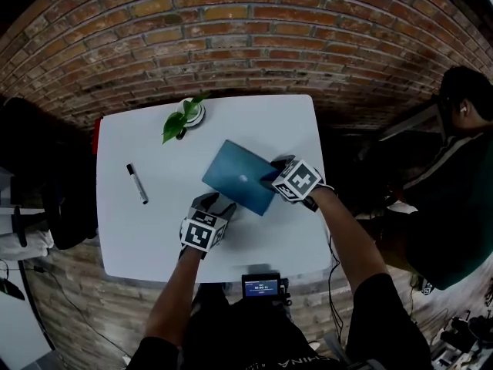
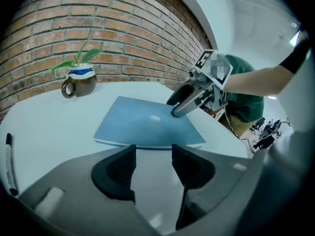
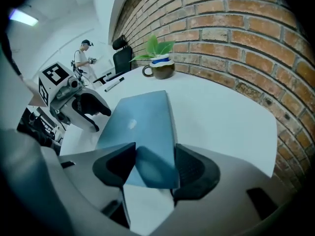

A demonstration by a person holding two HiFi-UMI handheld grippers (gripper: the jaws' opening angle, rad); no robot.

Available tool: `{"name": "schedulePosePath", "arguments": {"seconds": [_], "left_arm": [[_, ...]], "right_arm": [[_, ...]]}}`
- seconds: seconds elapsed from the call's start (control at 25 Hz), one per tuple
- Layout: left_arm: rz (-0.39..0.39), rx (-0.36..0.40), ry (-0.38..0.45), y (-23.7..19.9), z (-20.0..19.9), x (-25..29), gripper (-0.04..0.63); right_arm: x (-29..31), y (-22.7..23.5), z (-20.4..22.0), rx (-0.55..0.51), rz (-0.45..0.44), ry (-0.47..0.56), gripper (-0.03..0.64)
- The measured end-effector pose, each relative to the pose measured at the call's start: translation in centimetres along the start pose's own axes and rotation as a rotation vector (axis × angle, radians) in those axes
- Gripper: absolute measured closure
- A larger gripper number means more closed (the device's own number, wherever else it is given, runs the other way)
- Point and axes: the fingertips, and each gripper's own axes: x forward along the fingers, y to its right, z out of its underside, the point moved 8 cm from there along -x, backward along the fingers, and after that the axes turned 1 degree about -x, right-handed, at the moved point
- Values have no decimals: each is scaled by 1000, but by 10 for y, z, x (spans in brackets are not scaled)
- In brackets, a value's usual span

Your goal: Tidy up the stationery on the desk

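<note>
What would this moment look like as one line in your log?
left claw: open, empty, facing laptop | right claw: open, straddling laptop corner | pen: lying apart on table

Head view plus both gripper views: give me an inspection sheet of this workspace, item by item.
Surface: white table, no spills or marks seen.
Job's things: blue notebook lying flat and askew, mid-table; black marker lying apart at the left.
Clutter: potted plant in a mug at the far edge.
Grippers: left gripper open and empty, just short of the notebook's near edge; right gripper open, jaws astride a notebook corner, no firm clamp seen.
Cables: thin cable hanging past the table's near right corner.
Surroundings: brick wall behind; black chair at the left; another person at the right.
</note>
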Motion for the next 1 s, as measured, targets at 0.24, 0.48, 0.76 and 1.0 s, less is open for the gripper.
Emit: {"name": "schedulePosePath", "arguments": {"seconds": [0.24, 0.48, 0.76, 1.0], "left_arm": [[-3, -16, -19, -6, 33, -24, 371], [2, -40, -34, -20, 64, -59, 373], [59, -98, -28, -29, 101, -101, 371], [78, -66, -15, -38, 114, -114, 371]], "right_arm": [[8, -54, 8, 36, -23, 15, 379], [15, -99, 14, 123, -24, 31, 419], [27, -158, 11, 232, 5, 50, 448], [41, -204, 4, 311, 45, 89, 462]]}}
